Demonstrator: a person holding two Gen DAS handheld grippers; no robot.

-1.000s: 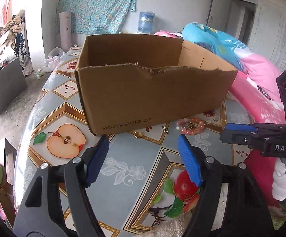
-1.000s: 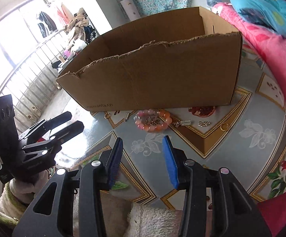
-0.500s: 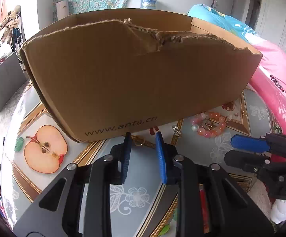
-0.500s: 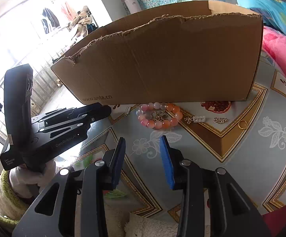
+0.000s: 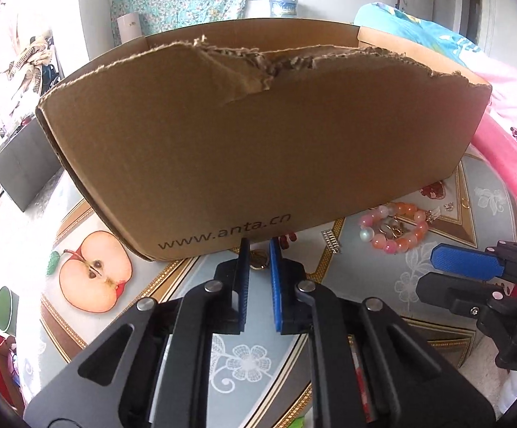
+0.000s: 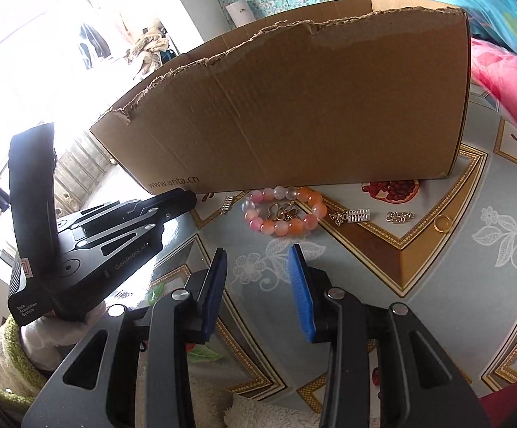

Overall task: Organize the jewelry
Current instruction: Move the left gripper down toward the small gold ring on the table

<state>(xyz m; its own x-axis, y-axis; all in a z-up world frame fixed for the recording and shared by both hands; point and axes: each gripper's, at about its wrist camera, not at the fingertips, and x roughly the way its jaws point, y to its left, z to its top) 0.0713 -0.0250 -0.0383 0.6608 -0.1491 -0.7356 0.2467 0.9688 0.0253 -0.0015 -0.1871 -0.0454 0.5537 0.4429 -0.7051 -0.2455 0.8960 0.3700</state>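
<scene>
A torn brown cardboard box stands on the patterned tablecloth; it also shows in the right wrist view. At its foot lie a pink and orange bead bracelet, a small gold ring and several small metal charms. My left gripper sits low at the box's base, its narrowly parted fingers on either side of the gold ring. My right gripper is open and empty, a little short of the bracelet.
Another gold ring lies right of the charms. A pink and blue quilt is heaped to the right of the table. A green cup stands off the table's left edge.
My left gripper has moved forward and down to the box's base, and its fingers have closed from wide open to a narrow gap around the gold ring. My right gripper has edged closer to the bracelet.
</scene>
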